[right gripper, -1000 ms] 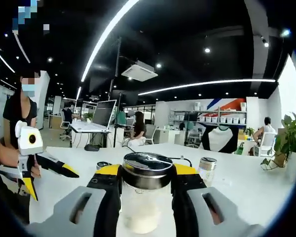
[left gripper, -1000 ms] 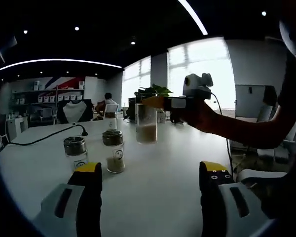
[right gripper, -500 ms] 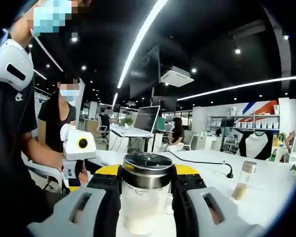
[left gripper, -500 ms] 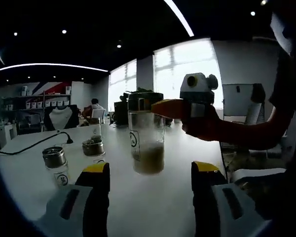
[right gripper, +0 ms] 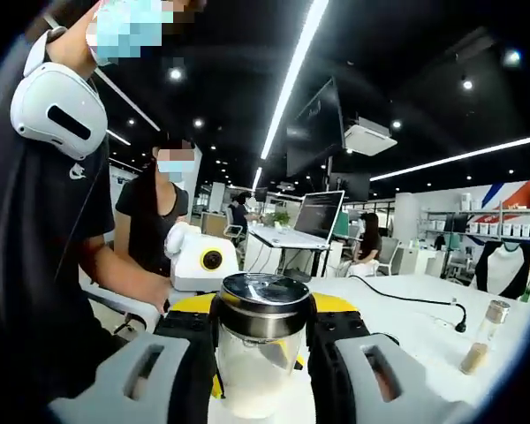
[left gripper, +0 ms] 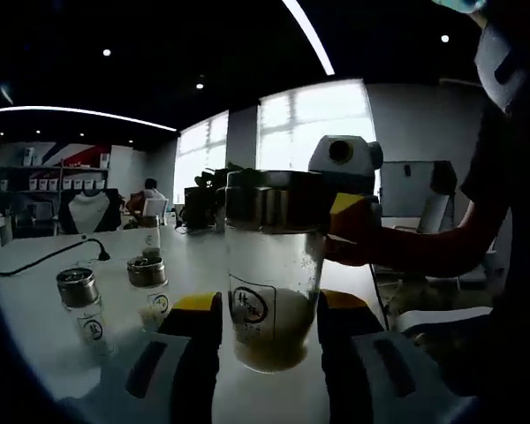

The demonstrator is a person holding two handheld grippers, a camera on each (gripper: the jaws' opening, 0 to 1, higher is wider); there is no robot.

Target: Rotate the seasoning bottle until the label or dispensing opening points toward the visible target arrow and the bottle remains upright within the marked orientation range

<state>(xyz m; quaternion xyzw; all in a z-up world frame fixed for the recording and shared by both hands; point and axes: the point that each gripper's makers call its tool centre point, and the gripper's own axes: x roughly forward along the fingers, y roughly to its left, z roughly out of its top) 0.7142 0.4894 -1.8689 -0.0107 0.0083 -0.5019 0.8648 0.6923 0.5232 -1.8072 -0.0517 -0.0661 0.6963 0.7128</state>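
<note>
Nearest to us in the right gripper view, our right gripper (right gripper: 263, 329) pinches the seasoning bottle (right gripper: 262, 353) just under its metal cap (right gripper: 265, 297), a yellow-tipped jaw pressed to each side of the glass. The bottle stands upright, its long axis running straight up, cap on top and pale powder settled in the bottom. In the left gripper view the bottle (left gripper: 272, 269) hangs between the jaws of our left gripper (left gripper: 269, 305); these are spread, and we cannot tell whether they touch the glass. The round dark label (left gripper: 248, 306) faces that camera, a little to the left of the bottle's middle. We cannot make out any opening in the cap.

Beyond the bottle two small jars (left gripper: 85, 305) with metal lids stand on the white table (left gripper: 35, 274), near each other, the second jar (left gripper: 150, 287) further back. A black cable (left gripper: 40, 256) runs across the tabletop behind them. Further off a tall thin bottle (right gripper: 482, 336) stands well apart, on the table's far side in the right gripper view.
</note>
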